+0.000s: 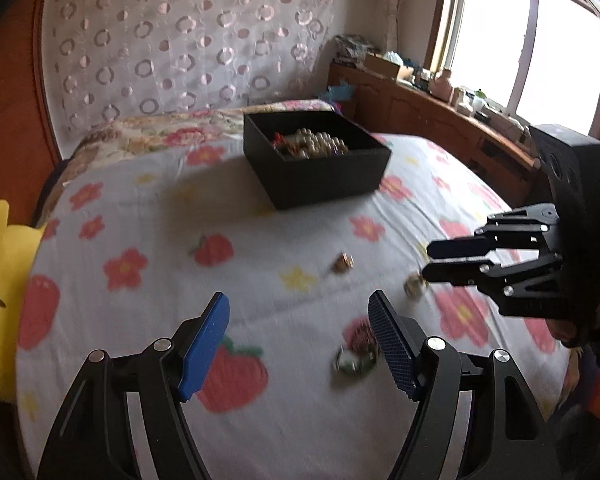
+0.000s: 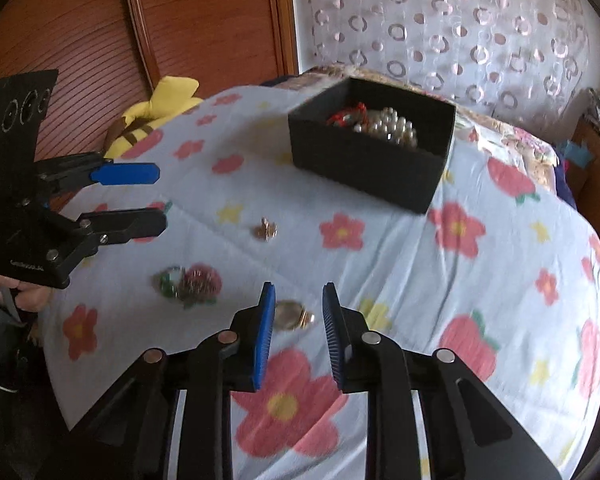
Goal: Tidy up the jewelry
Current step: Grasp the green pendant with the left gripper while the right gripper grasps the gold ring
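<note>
Nearest, the right gripper (image 2: 298, 312) hovers low over the floral bedspread (image 2: 440, 280) with its blue pads spread, a gold-toned ring-like piece (image 2: 294, 314) lying on the cloth between them, not pinched. Beside it, the left gripper (image 1: 298, 340) is spread wide, holding nothing, close to a green-and-red beaded cluster (image 1: 356, 354). Farther out lies a small gold trinket (image 2: 265, 230). Beyond sits the black box (image 2: 364, 168), already holding pearls (image 2: 388, 122) and red beads.

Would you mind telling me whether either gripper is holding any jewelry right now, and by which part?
Nothing is held. The left gripper is open over the bedspread; the right gripper is open around a gold piece that lies on the bed, not gripped.
</note>
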A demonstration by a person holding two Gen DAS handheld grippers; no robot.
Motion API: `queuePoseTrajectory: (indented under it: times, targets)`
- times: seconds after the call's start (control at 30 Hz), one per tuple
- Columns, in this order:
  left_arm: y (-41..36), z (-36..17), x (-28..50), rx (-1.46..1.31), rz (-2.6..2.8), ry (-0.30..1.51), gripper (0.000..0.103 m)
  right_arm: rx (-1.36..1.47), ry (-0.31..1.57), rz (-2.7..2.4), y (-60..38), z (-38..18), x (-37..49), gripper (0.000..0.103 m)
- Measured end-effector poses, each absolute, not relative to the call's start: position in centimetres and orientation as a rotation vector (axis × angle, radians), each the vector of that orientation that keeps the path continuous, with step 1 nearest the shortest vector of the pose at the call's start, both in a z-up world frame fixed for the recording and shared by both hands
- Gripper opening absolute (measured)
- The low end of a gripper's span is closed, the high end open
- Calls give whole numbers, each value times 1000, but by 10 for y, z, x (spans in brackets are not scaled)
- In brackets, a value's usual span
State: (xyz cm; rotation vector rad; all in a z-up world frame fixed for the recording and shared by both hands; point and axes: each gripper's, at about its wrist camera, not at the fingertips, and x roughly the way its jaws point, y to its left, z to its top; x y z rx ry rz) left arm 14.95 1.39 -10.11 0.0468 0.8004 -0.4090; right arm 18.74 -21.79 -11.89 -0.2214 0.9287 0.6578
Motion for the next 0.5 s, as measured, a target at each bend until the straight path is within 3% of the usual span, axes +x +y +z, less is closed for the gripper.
queuePoseTrajectory:
  times: [0.5]
  targets:
    - [-12,-118,137,102,-477,858,69,-189,947,627,-222,-127,197,27]
